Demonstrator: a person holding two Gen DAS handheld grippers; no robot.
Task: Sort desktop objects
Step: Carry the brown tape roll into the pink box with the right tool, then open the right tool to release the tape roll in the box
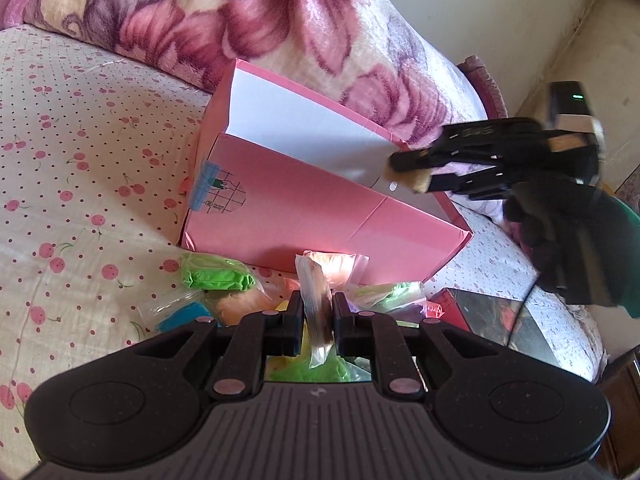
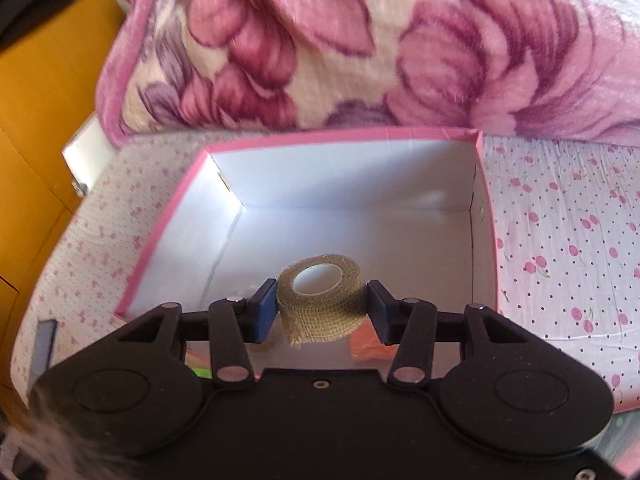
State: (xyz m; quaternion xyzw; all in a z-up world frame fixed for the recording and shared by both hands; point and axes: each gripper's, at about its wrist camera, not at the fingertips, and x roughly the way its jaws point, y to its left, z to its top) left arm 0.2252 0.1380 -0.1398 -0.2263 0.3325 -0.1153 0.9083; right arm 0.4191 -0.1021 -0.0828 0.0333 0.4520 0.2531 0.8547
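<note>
Two grippers are at work, and each of yours has something between its fingers. Your left gripper point(image 1: 316, 322) has its jaws pinched on a clear plastic zip bag point(image 1: 316, 312), which stands upright between the pads with its lower end hanging out toward the camera. Around that bag lies a heap of other small bags on the bed: a bright green one point(image 1: 218, 276) to the left, a blue one point(image 1: 184, 316) nearer the gripper's left finger, a peach-coloured one point(image 1: 240, 306) between them, and a bag with orange-pink filling point(image 1: 340, 264) just behind the held bag, against the pink box point(image 1: 320, 208). A dark red-edged booklet or box point(image 1: 492, 320) lies to the right of the heap.

Your right gripper point(image 2: 322, 308) is clamped on a roll of tan gauze bandage point(image 2: 320, 296), its blue pads touching both sides and a loose end hanging down. You hold the roll above the open box point(image 2: 168, 224), over its white floor near the front wall. In the left view the same gripper point(image 1: 412, 172) reaches over the box's right rim. Something orange point(image 2: 368, 346) shows just beneath the right finger.

The box sits on a cherry-print sheet point(image 1: 80, 160), with a pink floral blanket point(image 2: 360, 40) bunched behind it.
</note>
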